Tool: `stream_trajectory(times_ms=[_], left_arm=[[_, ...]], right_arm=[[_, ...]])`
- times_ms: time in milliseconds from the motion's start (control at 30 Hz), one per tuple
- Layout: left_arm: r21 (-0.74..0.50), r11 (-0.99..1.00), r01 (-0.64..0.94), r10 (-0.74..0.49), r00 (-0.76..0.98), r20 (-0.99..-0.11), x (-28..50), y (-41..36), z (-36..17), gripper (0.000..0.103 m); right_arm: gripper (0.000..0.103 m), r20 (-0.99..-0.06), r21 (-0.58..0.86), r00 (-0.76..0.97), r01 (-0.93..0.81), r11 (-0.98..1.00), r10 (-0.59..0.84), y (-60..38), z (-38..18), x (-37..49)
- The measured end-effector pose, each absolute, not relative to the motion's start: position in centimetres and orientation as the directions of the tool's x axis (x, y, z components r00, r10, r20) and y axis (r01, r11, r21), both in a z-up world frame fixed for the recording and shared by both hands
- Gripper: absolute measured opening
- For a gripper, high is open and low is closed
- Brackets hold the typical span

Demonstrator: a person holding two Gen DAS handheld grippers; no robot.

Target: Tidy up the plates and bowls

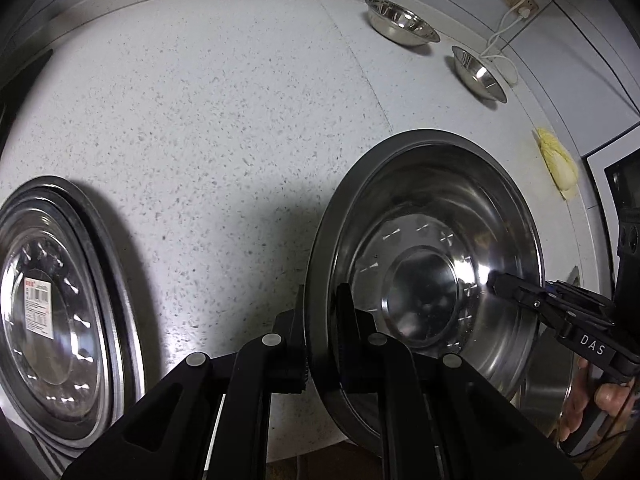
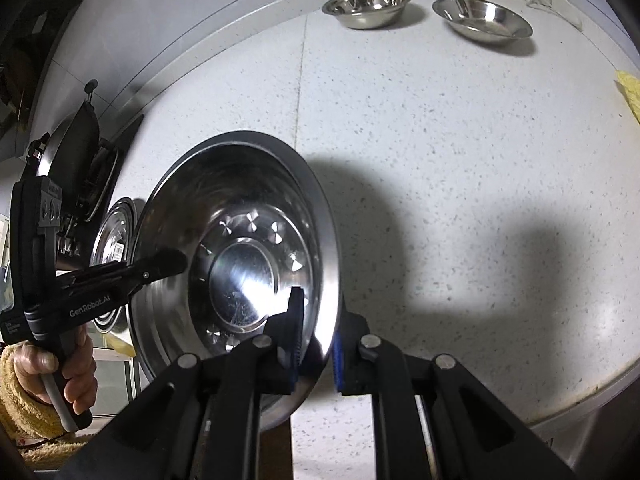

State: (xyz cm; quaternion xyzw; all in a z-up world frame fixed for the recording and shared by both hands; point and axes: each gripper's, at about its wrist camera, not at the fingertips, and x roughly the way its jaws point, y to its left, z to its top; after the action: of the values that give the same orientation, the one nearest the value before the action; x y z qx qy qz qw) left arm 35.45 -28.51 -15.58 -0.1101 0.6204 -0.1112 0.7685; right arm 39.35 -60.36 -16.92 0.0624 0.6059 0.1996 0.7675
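Observation:
A large steel bowl [image 1: 432, 264] is held above the speckled counter [image 1: 224, 128]; it also shows in the right wrist view [image 2: 240, 240]. My left gripper [image 1: 320, 320] is shut on its left rim. My right gripper [image 2: 320, 332] is shut on its opposite rim and shows in the left wrist view [image 1: 496, 280]. The left gripper shows in the right wrist view [image 2: 176, 260]. A steel plate with a label [image 1: 52, 312] lies at the left; it also shows behind the bowl in the right wrist view [image 2: 114, 232]. Two small steel bowls [image 1: 400, 20] [image 1: 478, 74] stand at the back.
A yellow cloth [image 1: 558, 162] lies near the back wall by the two small bowls [image 2: 366, 6] [image 2: 482, 20]. A white cable [image 1: 500, 36] hangs from wall sockets. A dark pan and lid [image 2: 76, 152] stand at the far left. The counter's front edge [image 2: 580, 392] runs below.

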Motion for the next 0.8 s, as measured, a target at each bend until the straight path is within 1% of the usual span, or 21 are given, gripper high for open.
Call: stream_trajectory(times_ms=[333, 367, 433, 467, 500, 533, 567, 667, 700, 767, 800], left_arm=[[-0.294, 0.955, 0.042, -0.296, 0.212, -0.931, 35.9, -30.3, -16.4, 0.009], [-0.289, 0.956, 0.051, -0.293, 0.216, -0.931, 36.0, -30.5, -16.3, 0.009], [-0.251, 0.965, 0.075, -0.262, 0.241, -0.934, 35.9, -30.9, -16.0, 0.01], [-0.229, 0.97, 0.085, -0.243, 0.261, -0.934, 35.8, -30.9, -15.8, 0.016], [-0.213, 0.973, 0.091, -0.23, 0.276, -0.933, 35.8, -30.9, -15.6, 0.036], [-0.211, 0.974, 0.088, -0.227, 0.283, -0.932, 35.7, -30.7, -15.4, 0.049], [-0.212, 0.974, 0.081, -0.227, 0.297, -0.928, 35.7, -30.3, -15.1, 0.066], [-0.174, 0.98, 0.101, -0.198, 0.341, -0.919, 35.8, -29.8, -14.0, 0.067], [-0.163, 0.981, 0.105, -0.19, 0.353, -0.916, 35.9, -29.5, -13.5, 0.071], [-0.182, 0.979, 0.095, -0.205, 0.355, -0.912, 36.2, -28.8, -12.8, 0.074], [-0.198, 0.976, 0.089, -0.217, 0.348, -0.912, 36.5, -28.5, -12.5, 0.074]], right_arm=[[0.012, -0.91, 0.321, 0.2, -0.212, 0.923, 0.363, -61.8, -17.6, 40.0], [0.014, -0.911, 0.316, 0.202, -0.217, 0.924, 0.36, -61.9, -17.6, 40.0], [0.014, -0.912, 0.308, 0.208, -0.222, 0.925, 0.354, -61.9, -17.4, 39.8], [0.014, -0.91, 0.313, 0.209, -0.223, 0.923, 0.359, -62.0, -17.4, 39.8], [0.014, -0.91, 0.312, 0.212, -0.222, 0.924, 0.358, -62.0, -17.3, 39.9], [0.021, -0.91, 0.307, 0.217, -0.219, 0.926, 0.353, -62.1, -17.2, 39.9], [0.028, -0.909, 0.305, 0.227, -0.213, 0.928, 0.35, -62.5, -17.0, 39.8], [0.034, -0.905, 0.304, 0.244, -0.205, 0.93, 0.349, -63.3, -16.5, 39.9], [0.035, -0.904, 0.302, 0.249, -0.203, 0.932, 0.347, -63.7, -16.4, 39.9], [0.041, -0.898, 0.31, 0.263, -0.192, 0.931, 0.353, -64.6, -16.1, 40.0], [0.042, -0.893, 0.319, 0.271, -0.185, 0.93, 0.36, -65.1, -15.8, 40.2]])
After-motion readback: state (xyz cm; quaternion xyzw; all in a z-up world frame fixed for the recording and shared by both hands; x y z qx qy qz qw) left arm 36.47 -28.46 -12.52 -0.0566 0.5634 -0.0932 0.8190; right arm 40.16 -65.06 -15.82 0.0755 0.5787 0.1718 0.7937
